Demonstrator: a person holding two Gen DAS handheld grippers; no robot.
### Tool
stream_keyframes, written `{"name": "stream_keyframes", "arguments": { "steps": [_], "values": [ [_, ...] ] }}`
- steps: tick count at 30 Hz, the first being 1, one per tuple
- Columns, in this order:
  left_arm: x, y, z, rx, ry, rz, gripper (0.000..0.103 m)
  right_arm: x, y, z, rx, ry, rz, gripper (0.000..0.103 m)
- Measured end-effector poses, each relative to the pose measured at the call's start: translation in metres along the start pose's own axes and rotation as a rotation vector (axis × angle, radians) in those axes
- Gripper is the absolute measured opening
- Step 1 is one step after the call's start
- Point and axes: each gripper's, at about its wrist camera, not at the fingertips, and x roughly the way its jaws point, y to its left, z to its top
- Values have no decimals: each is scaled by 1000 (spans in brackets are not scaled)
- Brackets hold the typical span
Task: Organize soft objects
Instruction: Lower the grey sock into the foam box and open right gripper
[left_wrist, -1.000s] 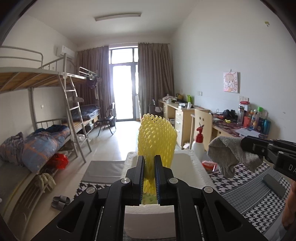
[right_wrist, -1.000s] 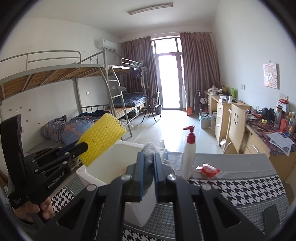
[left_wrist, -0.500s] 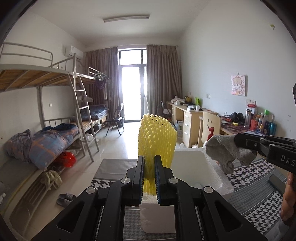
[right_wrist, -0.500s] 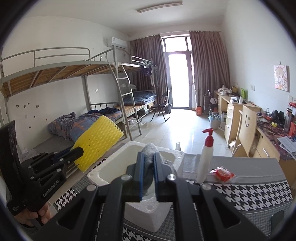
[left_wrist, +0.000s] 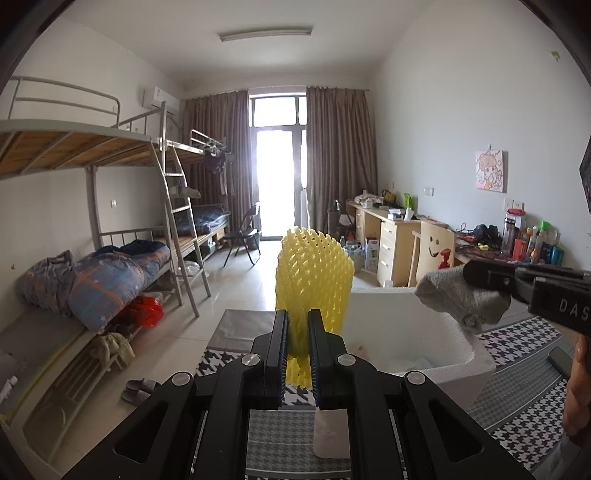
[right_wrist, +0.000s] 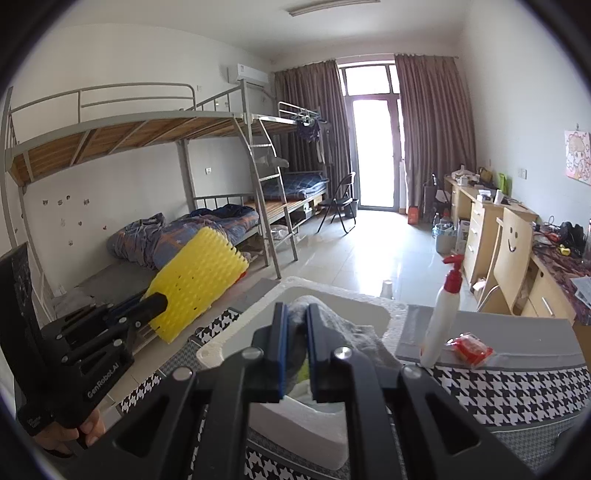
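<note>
We see a table (right_wrist: 517, 391) under a black-and-white houndstooth cloth (right_wrist: 491, 398). On it stands a white foam box (right_wrist: 332, 428), open at the top, near the left edge. Just right of the box stands a white pump bottle (right_wrist: 441, 317) with a red head — upright — and beside that lies a small red packet (right_wrist: 472, 349), flat.
</note>
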Motion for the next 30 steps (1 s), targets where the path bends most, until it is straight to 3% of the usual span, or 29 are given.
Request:
{"name": "stream_keyframes", "arguments": {
  "steps": [30],
  "values": [
    [3, 13, -6, -34, 12, 7, 11, 55, 6, -15, -26, 168, -58, 13]
  ]
}}
